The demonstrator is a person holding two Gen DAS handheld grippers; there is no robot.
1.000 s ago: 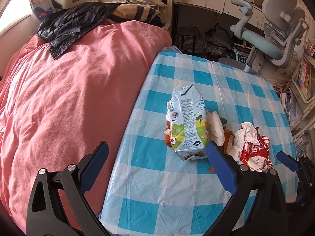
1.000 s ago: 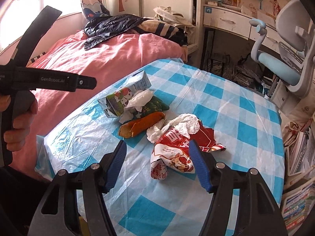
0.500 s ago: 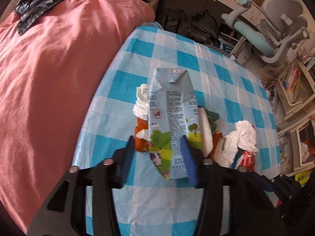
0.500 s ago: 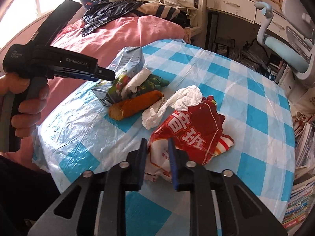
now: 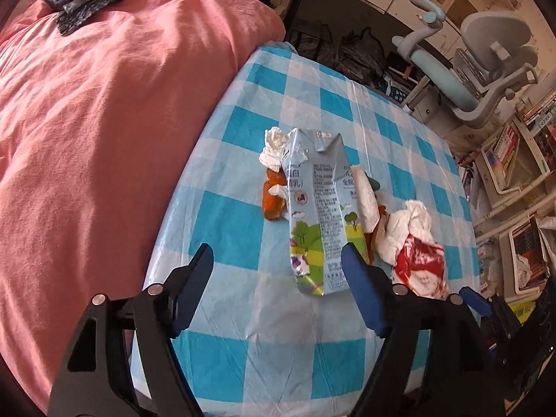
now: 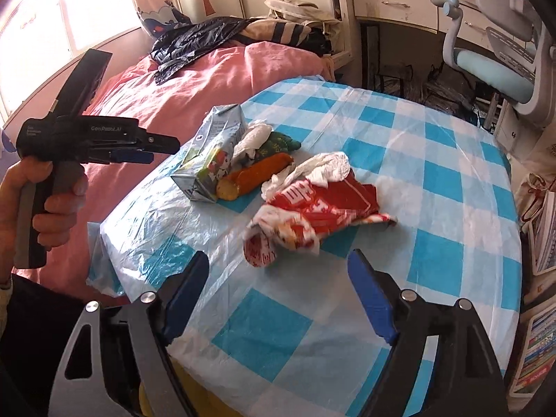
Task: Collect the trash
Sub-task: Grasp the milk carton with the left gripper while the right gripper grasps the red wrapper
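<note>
Left gripper [image 5: 278, 271]: its two blue fingers are spread wide apart and hold nothing; the right finger sits just beside the milk carton
Right gripper [image 6: 278, 299]: spread wide too, with nothing between its fingers; it hangs over the near edge of the counter
Milk carton [image 5: 316, 215]: a squashed, creased paper box, pale blue on top with green and yellow pictures lower down; it lies flat on the counter, on top of the other trash
Red wrapper [image 6: 312, 212]: a crinkly, shiny red and white bag, crumpled up; it lies on the counter near the right gripper
White tissue [image 6: 323, 166]: soft and scrunched, touching the top of the red wrapper
Orange wrapper [image 6: 257, 175]: long and round like a sausage, lying between the milk carton and the white tissue
Green wrapper [image 6: 281, 142]: dark and bumpy, partly hidden behind the carton
Counter [image 6: 434, 187]: round-edged, covered with a thin, wrinkly plastic sheet in blue and white squares
Bed [image 5: 104, 104]: right beside the counter, with a soft pink cover full of folds
Black bag [image 6: 194, 41]: shiny and crumpled, lying on the bed far back
Chair [image 6: 497, 59]: grey with a light blue seat, well apart from the trash
</note>
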